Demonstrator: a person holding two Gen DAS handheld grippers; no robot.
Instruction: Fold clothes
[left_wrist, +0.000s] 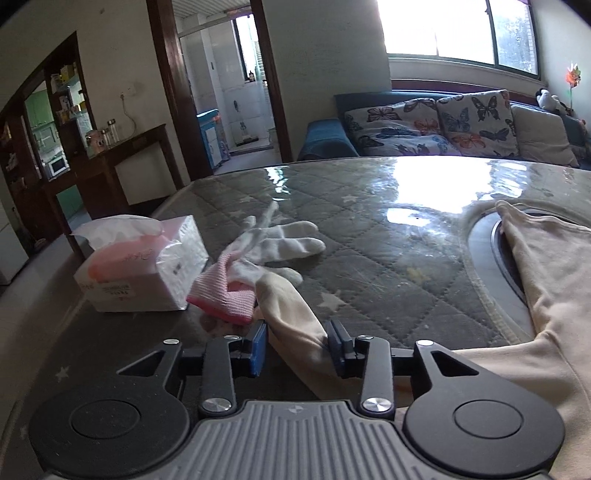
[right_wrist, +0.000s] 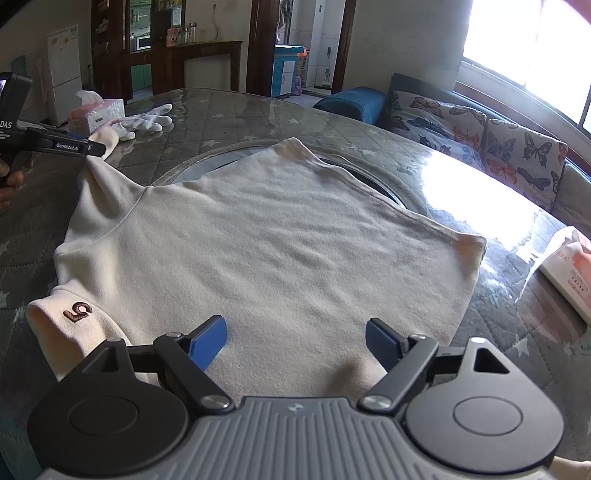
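The garment (right_wrist: 258, 251) is seen as cream, with a brown "5" stitched on one cuff (right_wrist: 77, 312). The surface (left_wrist: 369, 236) is covered in grey quilting dotted with pale stars. Blue pads (right_wrist: 207, 343) are carried on black grippers, and butterflies are printed on the cushions (left_wrist: 472, 118)

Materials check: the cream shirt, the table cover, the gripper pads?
Shirt: soft matte knit, probably fleece; fuzzy nap, embroidered mark on the cuff. Table cover: quilted star-print fabric under clear glossy film, likely plastic; window glare and scratches. Left hand-held gripper pads: blue, matte, probably rubber.
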